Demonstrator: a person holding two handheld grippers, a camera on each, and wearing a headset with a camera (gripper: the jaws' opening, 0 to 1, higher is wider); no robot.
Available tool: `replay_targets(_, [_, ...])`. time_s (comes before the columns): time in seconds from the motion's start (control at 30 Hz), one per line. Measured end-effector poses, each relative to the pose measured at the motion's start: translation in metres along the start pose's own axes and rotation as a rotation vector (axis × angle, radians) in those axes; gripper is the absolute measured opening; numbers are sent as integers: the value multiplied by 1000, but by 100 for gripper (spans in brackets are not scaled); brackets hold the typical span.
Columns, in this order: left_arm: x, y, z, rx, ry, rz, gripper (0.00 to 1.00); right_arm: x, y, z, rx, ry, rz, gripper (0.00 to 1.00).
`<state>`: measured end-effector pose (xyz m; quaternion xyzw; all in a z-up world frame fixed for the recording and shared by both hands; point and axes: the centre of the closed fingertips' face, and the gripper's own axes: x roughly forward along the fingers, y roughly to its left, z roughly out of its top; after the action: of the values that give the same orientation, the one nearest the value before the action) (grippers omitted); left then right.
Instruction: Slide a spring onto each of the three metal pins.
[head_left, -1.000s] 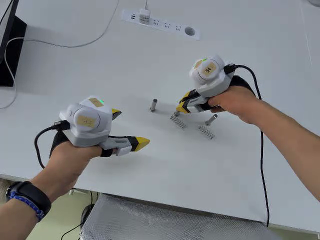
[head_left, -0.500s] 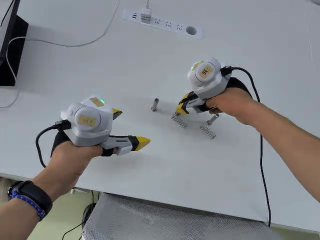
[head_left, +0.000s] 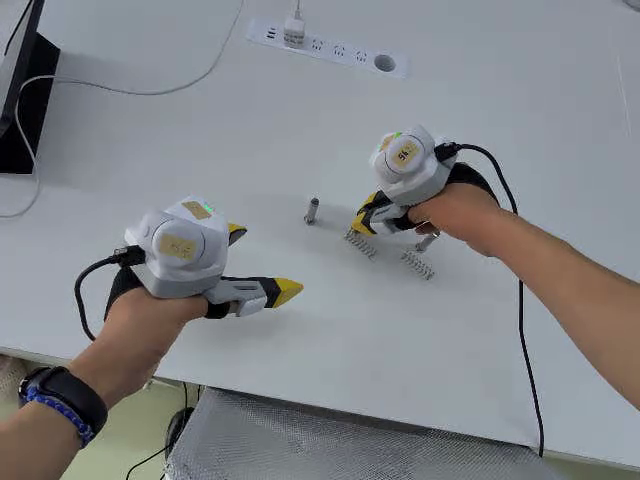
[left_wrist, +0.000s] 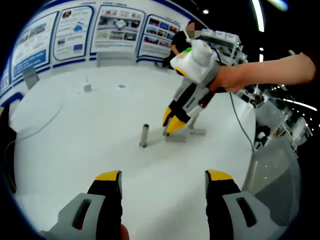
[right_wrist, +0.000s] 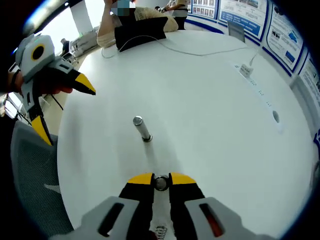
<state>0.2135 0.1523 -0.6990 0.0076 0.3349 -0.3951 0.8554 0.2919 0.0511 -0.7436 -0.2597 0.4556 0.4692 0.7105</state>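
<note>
Spring (head_left: 358, 243) loose beside pin (right_wrist: 160, 183) pinched in clenched right gripper (head_left: 362, 222), left gripper (left_wrist: 163, 176) spread wide, empty; could topple pin or flick spring away if tugged askew.

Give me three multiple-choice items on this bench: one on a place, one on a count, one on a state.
1. Where does the bare upright pin stand?
A. On the table, between the left gripper and the right gripper
B. On the power strip
C. Between the left gripper's jaws

2. How many springs lie flat on the table in the head view?
A. One
B. Two
C. Four

3. How do the left gripper's jaws stand?
A. Shut on a spring
B. Shut on a pin
C. Wide apart, empty

Answers:
1 A: the pin stands free in the gap between them, and the right gripper is closed on a small metal part.
2 B: one lies by the right gripper's tips, one further right.
3 C: bare table shows between the yellow tips.
</note>
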Motion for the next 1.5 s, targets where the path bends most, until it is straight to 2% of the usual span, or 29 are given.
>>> replay_targets(0.17, [0, 0, 1, 3, 0, 0, 69, 1, 1, -1, -3, 6, 4, 13])
replay_targets(0.27, [-1, 2, 1, 3, 0, 3, 69, -1, 2, -3, -5, 6, 3, 20])
replay_targets(0.6, [1, 0, 0, 6, 2, -1, 69, -13, 2, -9, -7, -21, -11, 30])
replay_targets(0.8, [-1, -5, -4, 3, 7, -2, 68, -23, 6, -13, 52, -64, -12, 32])
replay_targets(1.03, [-1, -13, -7, 4, 13, -9, 69, -28, 4, -25, 73, -73, -34, 39])
replay_targets(1.2, [-2, -18, -8, 7, 14, -12, 70, -30, 10, -29, 107, -94, -42, 41])
replay_targets(1.5, [-3, -17, -6, 1, 13, -9, 70, -30, 22, -36, 130, -109, -34, 47])
